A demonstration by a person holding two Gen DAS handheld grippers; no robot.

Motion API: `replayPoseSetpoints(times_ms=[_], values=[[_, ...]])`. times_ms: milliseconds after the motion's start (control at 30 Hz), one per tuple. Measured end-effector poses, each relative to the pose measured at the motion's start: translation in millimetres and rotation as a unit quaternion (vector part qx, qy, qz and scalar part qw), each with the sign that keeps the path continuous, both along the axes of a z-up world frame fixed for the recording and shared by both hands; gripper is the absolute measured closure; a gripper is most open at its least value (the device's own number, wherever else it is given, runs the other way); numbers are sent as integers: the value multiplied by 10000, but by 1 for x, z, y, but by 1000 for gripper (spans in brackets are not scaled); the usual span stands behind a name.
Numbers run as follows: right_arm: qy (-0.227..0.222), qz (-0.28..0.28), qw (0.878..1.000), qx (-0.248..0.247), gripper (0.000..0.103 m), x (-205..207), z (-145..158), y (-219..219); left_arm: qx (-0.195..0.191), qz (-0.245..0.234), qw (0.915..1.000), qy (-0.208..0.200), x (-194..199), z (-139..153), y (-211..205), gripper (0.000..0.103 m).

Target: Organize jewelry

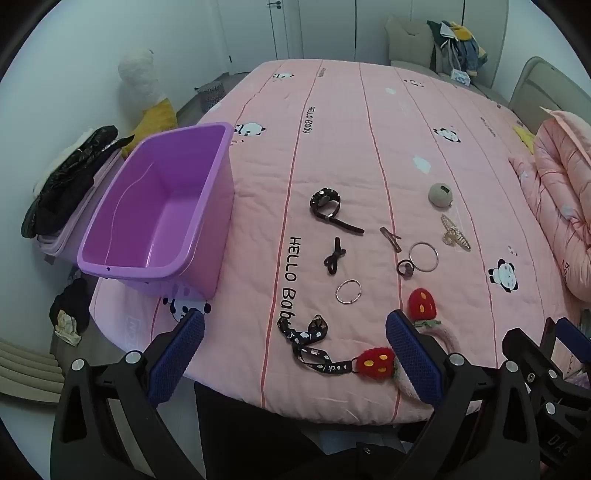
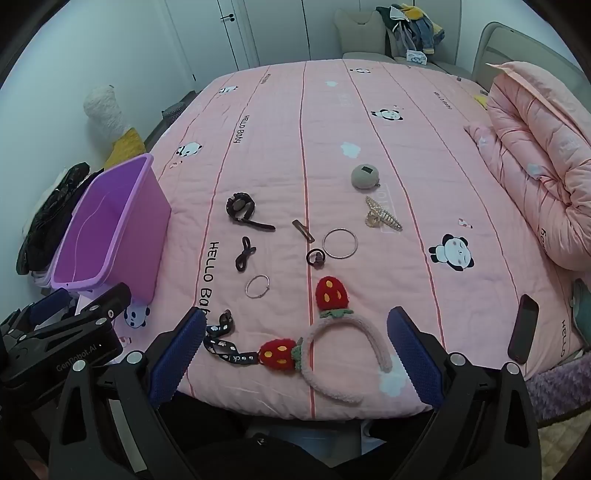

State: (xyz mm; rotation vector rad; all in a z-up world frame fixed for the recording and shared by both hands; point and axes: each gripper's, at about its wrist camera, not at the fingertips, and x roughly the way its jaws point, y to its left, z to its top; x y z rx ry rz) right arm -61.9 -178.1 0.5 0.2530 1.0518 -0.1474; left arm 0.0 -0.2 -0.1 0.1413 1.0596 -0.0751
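Note:
Jewelry and hair accessories lie scattered on the pink bedspread (image 2: 369, 110): a black watch (image 1: 327, 205) (image 2: 242, 208), a black hair tie (image 1: 334, 255), a small silver ring bangle (image 1: 348, 291) (image 2: 257, 286), a larger bangle (image 2: 340, 243), a brown hair clip (image 2: 303, 230), a gold claw clip (image 2: 382, 218), a grey round pouch (image 2: 365, 176), a black patterned ribbon (image 1: 308, 341), and a pink strawberry headband (image 2: 332, 343). An empty purple bin (image 1: 162, 210) sits at the bed's left edge. My left gripper (image 1: 295, 350) and right gripper (image 2: 295, 350) are both open and empty, hovering at the bed's near edge.
A folded pink quilt (image 2: 535, 155) lies at the right. Black clothing (image 1: 62, 184) is piled left of the bin. A dark phone-like object (image 2: 522, 334) rests at the bed's right near corner. A chair with clothes (image 2: 410, 33) stands at the far end.

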Motion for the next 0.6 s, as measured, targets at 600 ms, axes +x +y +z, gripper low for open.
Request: replayPoseSetpoints(times_ms=[600], values=[[26, 1, 10000, 51, 9, 3, -5, -1, 11, 3, 10000, 11, -1, 1, 1, 6]])
